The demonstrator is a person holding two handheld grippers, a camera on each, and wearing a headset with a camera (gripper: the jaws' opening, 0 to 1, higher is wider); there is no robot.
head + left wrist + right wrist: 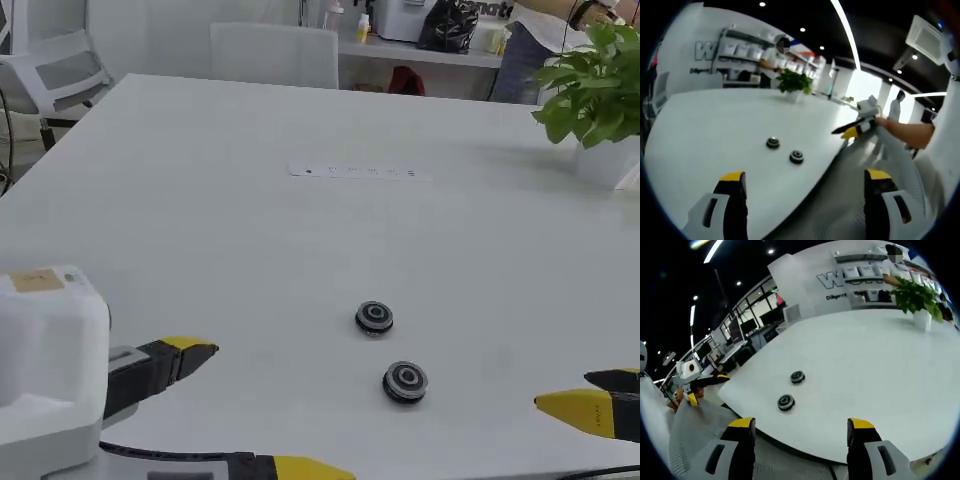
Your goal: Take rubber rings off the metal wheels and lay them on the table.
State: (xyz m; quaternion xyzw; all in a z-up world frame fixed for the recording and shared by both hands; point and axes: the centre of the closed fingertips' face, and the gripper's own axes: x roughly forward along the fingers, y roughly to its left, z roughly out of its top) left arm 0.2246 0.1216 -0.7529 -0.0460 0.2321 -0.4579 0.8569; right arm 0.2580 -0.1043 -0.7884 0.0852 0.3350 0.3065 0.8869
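Two small metal wheels with dark rubber rings around them lie flat on the white table (250, 220), one farther (374, 318), one nearer (405, 382). My left gripper (258, 408) hovers at the table's near left edge, open and holding nothing. My right gripper (566, 392) comes in from the lower right, open too. In the left gripper view the wheels (772, 143) (796, 157) lie ahead of its spread jaws (805, 176), with the right gripper (854, 129) across from it. The right gripper view has both wheels (797, 377) (785, 401) beyond its wide jaws (801, 423).
A potted green plant (590, 85) stands at the table's far right. A flat white power strip (350, 172) lies mid-table toward the back. Chairs (275, 55) and a person (540, 40) are behind the table. The table's near edge runs under both grippers.
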